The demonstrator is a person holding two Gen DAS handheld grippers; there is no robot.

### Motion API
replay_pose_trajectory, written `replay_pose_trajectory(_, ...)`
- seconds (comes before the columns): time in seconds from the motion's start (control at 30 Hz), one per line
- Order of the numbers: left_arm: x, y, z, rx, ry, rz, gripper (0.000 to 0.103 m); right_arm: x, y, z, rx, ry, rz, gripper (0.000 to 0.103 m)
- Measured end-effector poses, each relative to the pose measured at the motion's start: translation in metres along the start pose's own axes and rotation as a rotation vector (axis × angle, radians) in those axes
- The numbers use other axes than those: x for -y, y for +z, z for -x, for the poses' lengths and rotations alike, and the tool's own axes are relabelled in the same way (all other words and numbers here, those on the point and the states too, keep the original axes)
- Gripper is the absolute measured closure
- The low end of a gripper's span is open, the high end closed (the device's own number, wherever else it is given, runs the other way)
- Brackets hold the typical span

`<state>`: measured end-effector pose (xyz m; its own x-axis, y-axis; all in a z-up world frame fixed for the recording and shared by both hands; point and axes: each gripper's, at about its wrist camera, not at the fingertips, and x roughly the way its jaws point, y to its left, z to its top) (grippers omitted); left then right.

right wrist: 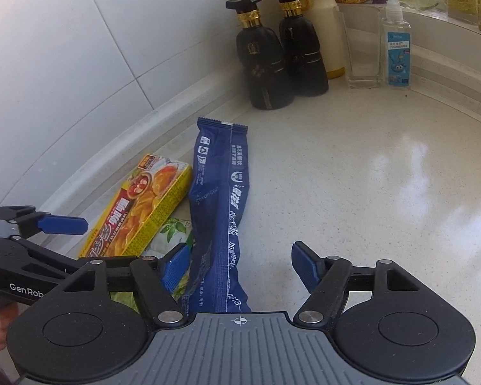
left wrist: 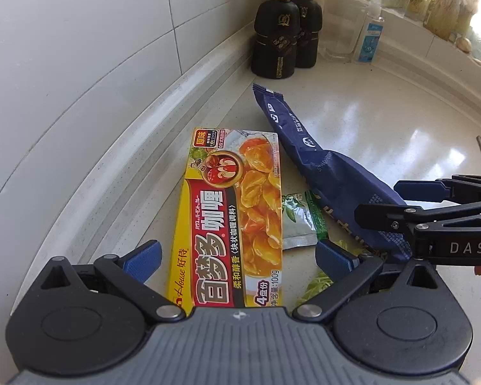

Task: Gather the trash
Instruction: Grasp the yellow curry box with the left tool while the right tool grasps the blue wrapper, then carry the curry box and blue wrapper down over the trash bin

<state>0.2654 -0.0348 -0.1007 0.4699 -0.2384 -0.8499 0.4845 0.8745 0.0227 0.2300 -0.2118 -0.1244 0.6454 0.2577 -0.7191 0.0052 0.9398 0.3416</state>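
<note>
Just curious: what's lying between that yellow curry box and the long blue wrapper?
A small green-and-white sachet lies between the curry box and the blue wrapper, clearest in the left wrist view.

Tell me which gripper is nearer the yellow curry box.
Left. The left gripper straddles the curry box; the right gripper is off to its right, over the blue wrapper.

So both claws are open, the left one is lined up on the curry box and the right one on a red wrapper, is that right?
Not quite: the wrapper is dark blue, not red, as the right wrist view shows. The rest holds: the left claw is open over the yellow curry box, and the right claw is open over the wrapper.
</note>
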Motion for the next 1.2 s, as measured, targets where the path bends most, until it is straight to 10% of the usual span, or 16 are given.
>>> replay_pose_trajectory(0.1, -0.003, 0.003, -0.006, -0.009, 0.018, 0.007, 0.009, 0.004, 0.000, -0.002, 0.019, 0.038, -0.041, 0.038)
replay_pose_trajectory(0.27, -0.004, 0.003, -0.006, -0.007, 0.031, 0.017, 0.030, 0.006, -0.002, -0.005, 0.021, 0.065, -0.083, 0.084)
replay_pose_trajectory(1.2, 0.008, -0.015, 0.078, 0.162, 0.063, 0.013, 0.033, 0.014, -0.022, 0.116, 0.130, 0.072, -0.278, 0.086)
